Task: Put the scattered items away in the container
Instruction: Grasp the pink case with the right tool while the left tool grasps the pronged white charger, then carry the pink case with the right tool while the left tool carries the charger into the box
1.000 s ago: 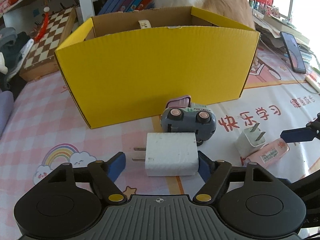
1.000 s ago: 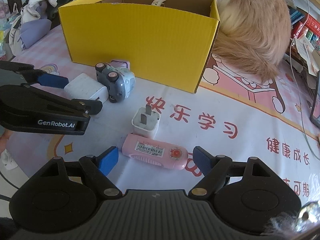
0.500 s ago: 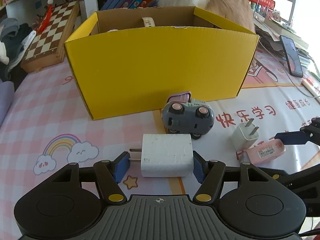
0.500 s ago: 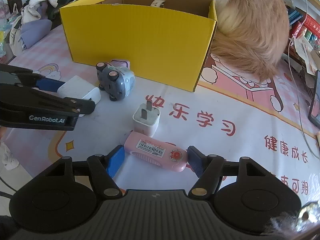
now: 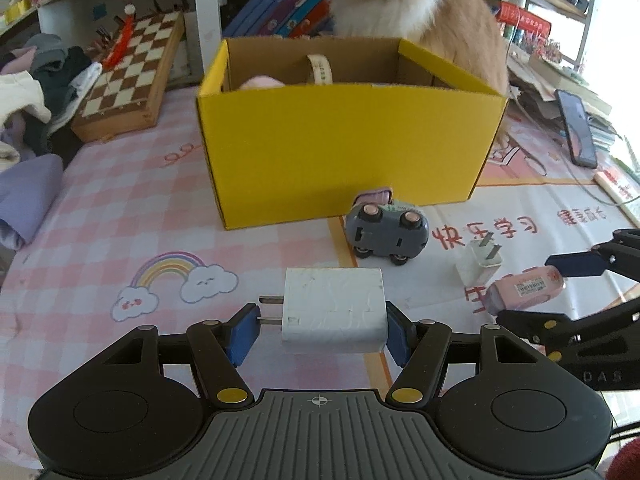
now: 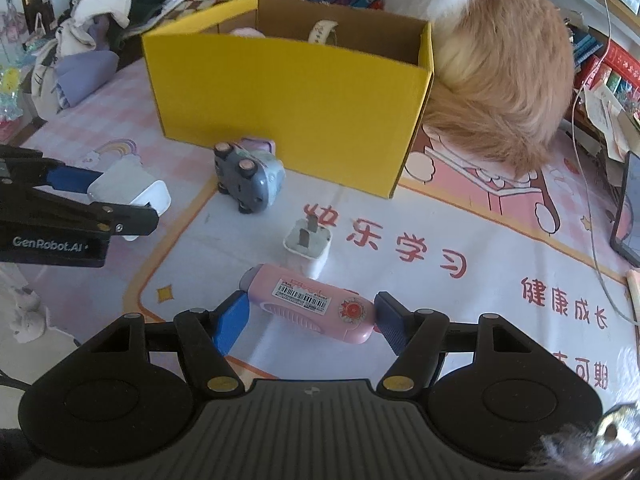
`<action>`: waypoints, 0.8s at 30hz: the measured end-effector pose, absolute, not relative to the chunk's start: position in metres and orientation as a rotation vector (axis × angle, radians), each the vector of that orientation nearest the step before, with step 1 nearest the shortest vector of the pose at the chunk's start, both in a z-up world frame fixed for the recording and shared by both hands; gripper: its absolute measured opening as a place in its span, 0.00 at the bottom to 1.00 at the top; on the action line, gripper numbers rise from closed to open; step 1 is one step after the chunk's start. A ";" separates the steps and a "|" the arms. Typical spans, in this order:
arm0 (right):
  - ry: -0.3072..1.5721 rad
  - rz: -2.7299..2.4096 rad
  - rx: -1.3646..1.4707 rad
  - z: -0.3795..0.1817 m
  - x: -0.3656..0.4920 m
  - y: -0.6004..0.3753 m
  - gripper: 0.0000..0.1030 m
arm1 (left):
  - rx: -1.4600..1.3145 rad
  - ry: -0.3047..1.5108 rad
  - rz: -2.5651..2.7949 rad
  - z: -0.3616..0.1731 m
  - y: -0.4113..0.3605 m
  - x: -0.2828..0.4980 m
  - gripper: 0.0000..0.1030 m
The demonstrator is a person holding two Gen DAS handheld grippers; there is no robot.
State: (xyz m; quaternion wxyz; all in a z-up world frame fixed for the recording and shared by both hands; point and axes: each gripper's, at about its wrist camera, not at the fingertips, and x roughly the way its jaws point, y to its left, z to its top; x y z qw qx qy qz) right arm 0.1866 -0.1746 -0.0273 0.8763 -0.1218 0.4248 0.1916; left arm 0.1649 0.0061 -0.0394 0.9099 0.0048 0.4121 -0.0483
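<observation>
Gripping a white charger (image 5: 334,310) by its ends, the left tongs (image 5: 319,333) are clamped on it above the desk (image 5: 120,216). Right tongs (image 6: 310,322) are clamped on a pink case (image 6: 310,303). Both lie before the yellow box (image 5: 344,148).

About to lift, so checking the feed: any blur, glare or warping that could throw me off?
Left wrist view: white charger sharp between the left tool pads; window top right blown out; fisheye bends the yellow box edges. Right wrist view: pink device label crisp in the right tool; soft blur along the frame edges, cat brightly lit.
</observation>
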 end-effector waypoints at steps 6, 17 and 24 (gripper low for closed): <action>0.861 0.411 -0.228 -0.011 0.179 -0.175 0.65 | 0.018 0.790 -0.114 -0.018 0.006 0.152 0.63; 0.787 0.439 -0.227 0.022 0.171 -0.170 0.65 | 0.023 0.697 -0.151 0.016 0.013 0.150 0.63; 0.729 0.462 -0.243 0.045 0.181 -0.168 0.65 | 0.025 0.631 -0.169 0.038 0.013 0.161 0.63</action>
